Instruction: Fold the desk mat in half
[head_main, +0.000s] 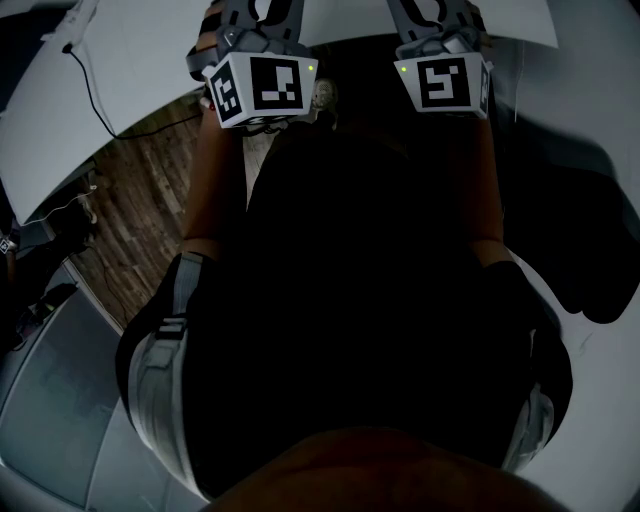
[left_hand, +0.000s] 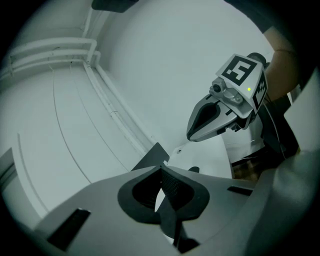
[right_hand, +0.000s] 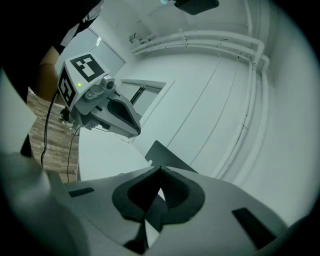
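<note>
The desk mat (head_main: 360, 170) is a black sheet hanging below both grippers in the head view; lower down I cannot separate it from the person's dark clothing. My left gripper (left_hand: 162, 172) is shut on a thin edge of the mat, and a dark corner of the mat (left_hand: 152, 159) sticks out beyond its jaws. My right gripper (right_hand: 159, 172) is likewise shut on the mat's edge, with a dark mat corner (right_hand: 167, 156) past its jaws. Each gripper shows in the other's view: the right gripper (left_hand: 192, 134) and the left gripper (right_hand: 134, 131), side by side and raised above the table.
A white table (head_main: 130, 70) lies ahead with a black cable (head_main: 88, 80) across its left part. Wooden floor (head_main: 140, 210) shows at the left, beside grey gear (head_main: 50, 400). White walls with pipes (right_hand: 220, 40) stand behind. A dark shape (head_main: 600, 260) lies at the right.
</note>
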